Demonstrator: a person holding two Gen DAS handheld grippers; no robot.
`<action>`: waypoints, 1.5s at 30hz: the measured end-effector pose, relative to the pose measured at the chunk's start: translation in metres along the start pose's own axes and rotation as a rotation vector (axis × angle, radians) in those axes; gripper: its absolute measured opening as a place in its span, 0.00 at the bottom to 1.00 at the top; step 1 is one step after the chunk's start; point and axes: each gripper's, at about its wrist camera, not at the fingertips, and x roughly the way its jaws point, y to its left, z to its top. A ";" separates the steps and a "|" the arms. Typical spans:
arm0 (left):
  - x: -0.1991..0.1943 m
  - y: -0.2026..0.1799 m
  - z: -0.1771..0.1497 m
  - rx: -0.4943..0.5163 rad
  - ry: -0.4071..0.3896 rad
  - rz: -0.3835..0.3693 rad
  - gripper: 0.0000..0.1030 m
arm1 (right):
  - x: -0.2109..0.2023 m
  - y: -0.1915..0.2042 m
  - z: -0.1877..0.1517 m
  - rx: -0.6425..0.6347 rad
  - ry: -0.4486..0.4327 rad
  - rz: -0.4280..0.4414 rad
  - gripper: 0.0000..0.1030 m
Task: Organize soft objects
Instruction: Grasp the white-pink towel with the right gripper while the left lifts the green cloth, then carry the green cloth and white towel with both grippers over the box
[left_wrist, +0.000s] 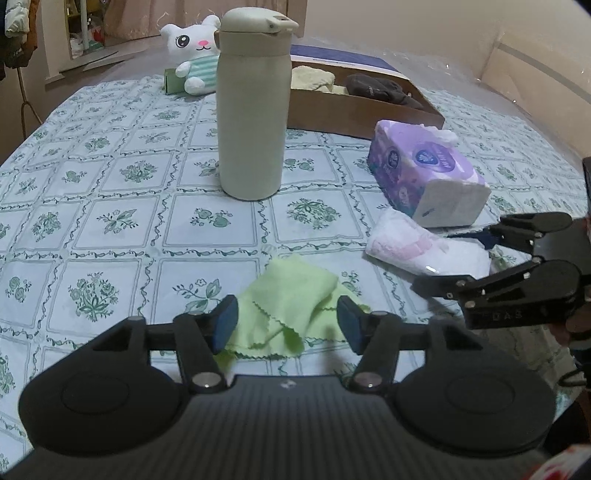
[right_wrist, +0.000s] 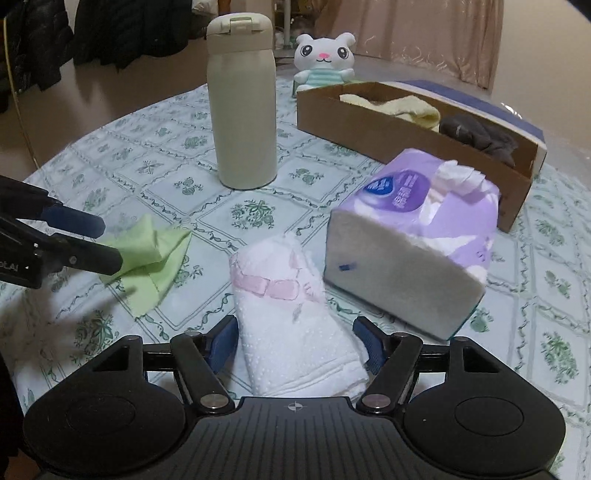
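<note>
- Left wrist view: low and close over the tablecloth (left_wrist: 110, 206), facing forward and down past the left gripper (left_wrist: 288, 325) at lower centre.
- Right wrist view: equally low and near, tilted down past the right gripper (right_wrist: 295, 345).
- Shared: bottle (left_wrist: 253, 110), tissue pack (left_wrist: 424, 173), cardboard box (left_wrist: 354, 114), plush toy (left_wrist: 195, 55).

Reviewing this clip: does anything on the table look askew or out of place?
The purple tissue pack sits tilted, one end propped on the folded white towel. The green cloth lies crumpled, not folded.
</note>
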 end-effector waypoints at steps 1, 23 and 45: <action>0.003 0.000 0.000 0.002 0.001 0.001 0.56 | 0.000 0.001 -0.001 0.003 -0.007 0.003 0.57; 0.027 -0.029 -0.003 0.095 0.005 -0.058 0.02 | -0.046 0.011 -0.025 0.154 -0.083 -0.008 0.30; 0.008 -0.080 0.100 0.210 -0.192 -0.042 0.02 | -0.138 -0.091 -0.017 0.274 -0.219 -0.220 0.30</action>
